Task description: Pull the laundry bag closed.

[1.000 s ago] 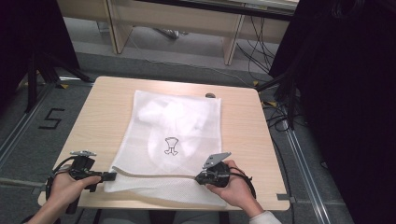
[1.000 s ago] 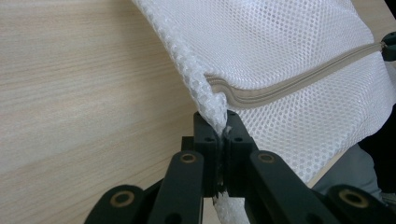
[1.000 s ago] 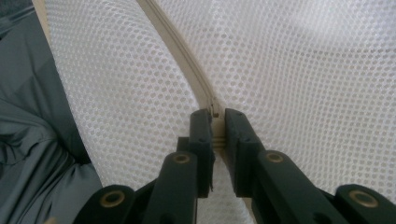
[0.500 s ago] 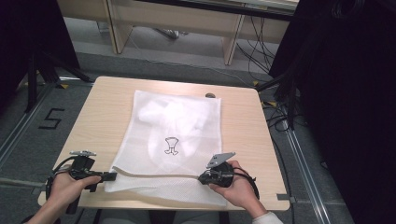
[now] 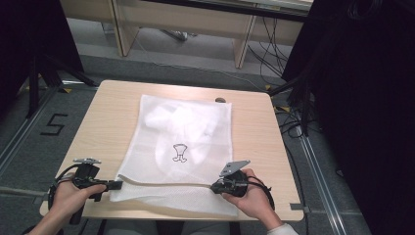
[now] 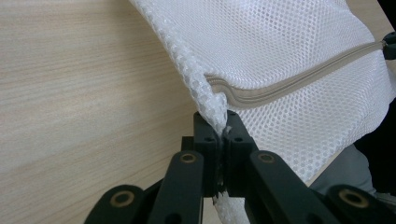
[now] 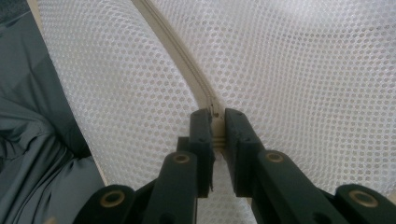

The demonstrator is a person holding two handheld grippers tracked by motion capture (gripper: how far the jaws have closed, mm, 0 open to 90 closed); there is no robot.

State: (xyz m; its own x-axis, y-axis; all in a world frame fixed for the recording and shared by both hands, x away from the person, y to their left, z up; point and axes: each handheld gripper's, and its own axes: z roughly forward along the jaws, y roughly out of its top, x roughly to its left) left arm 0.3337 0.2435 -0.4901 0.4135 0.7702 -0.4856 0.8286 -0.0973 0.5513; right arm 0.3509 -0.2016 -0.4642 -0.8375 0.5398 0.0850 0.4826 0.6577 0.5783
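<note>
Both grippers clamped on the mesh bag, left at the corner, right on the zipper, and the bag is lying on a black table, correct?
Not black: the table is light wood, as the high view shows. The rest holds: the left gripper pinches the mesh bag at its corner, and the right gripper is clamped on the zipper.

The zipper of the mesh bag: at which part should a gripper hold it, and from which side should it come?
Best at the zipper pull, at the right end of the beige zipper on the mesh bag. Come from the near right edge, level with the table: the zipper lies flat, near that edge. The right gripper already pinches there.
</note>
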